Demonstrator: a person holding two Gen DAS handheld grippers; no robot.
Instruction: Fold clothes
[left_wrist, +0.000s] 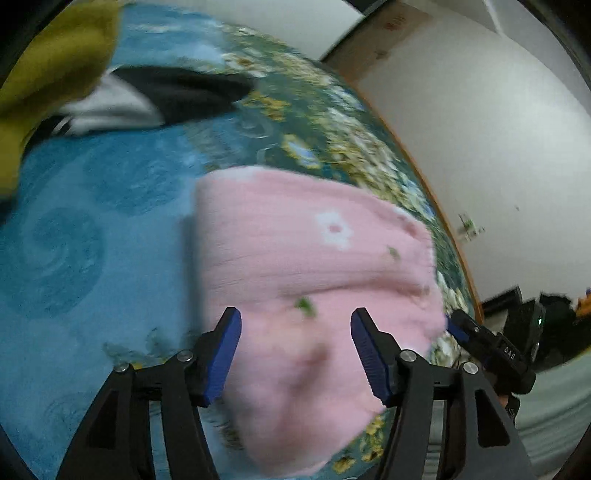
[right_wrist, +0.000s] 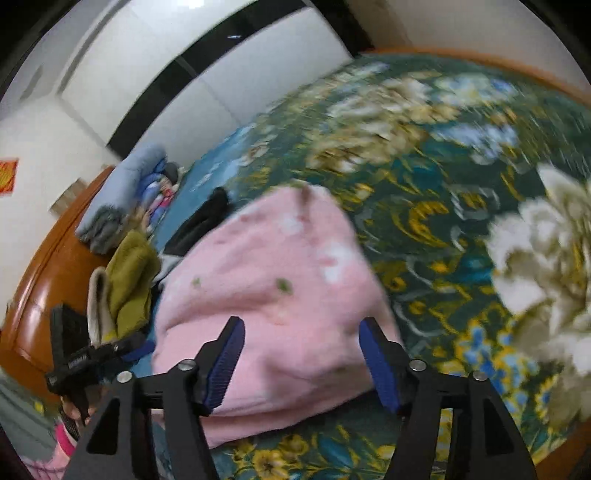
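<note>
A folded pink garment (left_wrist: 303, 280) with white flowers lies on a blue and green flowered bedspread (left_wrist: 92, 229). My left gripper (left_wrist: 295, 354) is open, its blue-padded fingers just above the garment's near part, holding nothing. In the right wrist view the same pink garment (right_wrist: 266, 306) lies ahead, and my right gripper (right_wrist: 303, 362) is open over its near edge, empty. The right gripper also shows at the right of the left wrist view (left_wrist: 491, 347); the left gripper shows at the lower left of the right wrist view (right_wrist: 96, 358). Both views are blurred.
An olive-green garment (left_wrist: 48, 74) (right_wrist: 133, 277), a black garment (left_wrist: 184, 92) (right_wrist: 207, 218) and a white piece (left_wrist: 110, 107) lie further off. A blue quilt (right_wrist: 125, 184) is piled by the wooden bed frame (right_wrist: 48, 266). White walls surround the bed.
</note>
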